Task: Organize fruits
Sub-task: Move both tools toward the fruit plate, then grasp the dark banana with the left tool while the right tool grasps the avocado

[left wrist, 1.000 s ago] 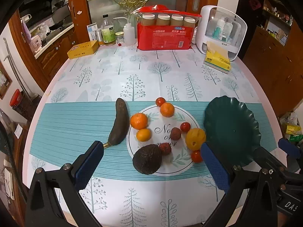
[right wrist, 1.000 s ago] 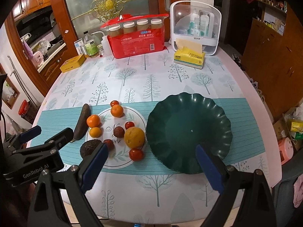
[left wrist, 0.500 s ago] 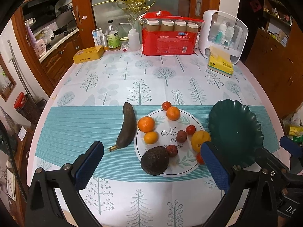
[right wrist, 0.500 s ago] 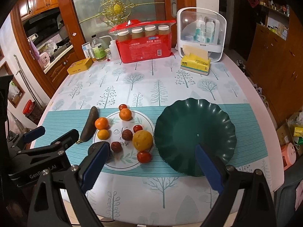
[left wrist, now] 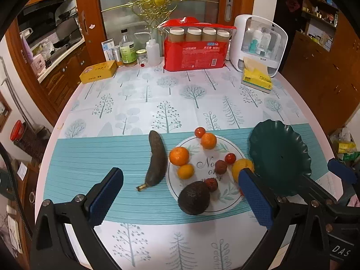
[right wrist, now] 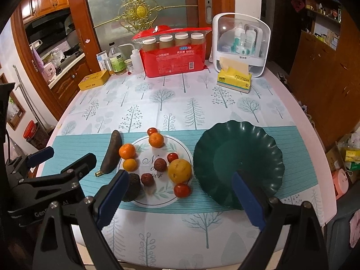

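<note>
Fruit lies on and around a round printed mat: a dark brown banana left of it, a dark avocado, several oranges, a yellow citrus, small red tomatoes and brown lychees. An empty dark green scalloped plate sits right of the mat. My left gripper is open above the near table edge. My right gripper is open, also held back above the near edge.
At the table's far side stand a red pack of paper cups, a white storage box, a yellow tissue pack, a yellow tin and bottles. Wooden cabinets line both sides.
Both grippers have drawn back and risen slightly, so the fruit and plate look smaller and farther. Both stay open; no fruit has moved.
</note>
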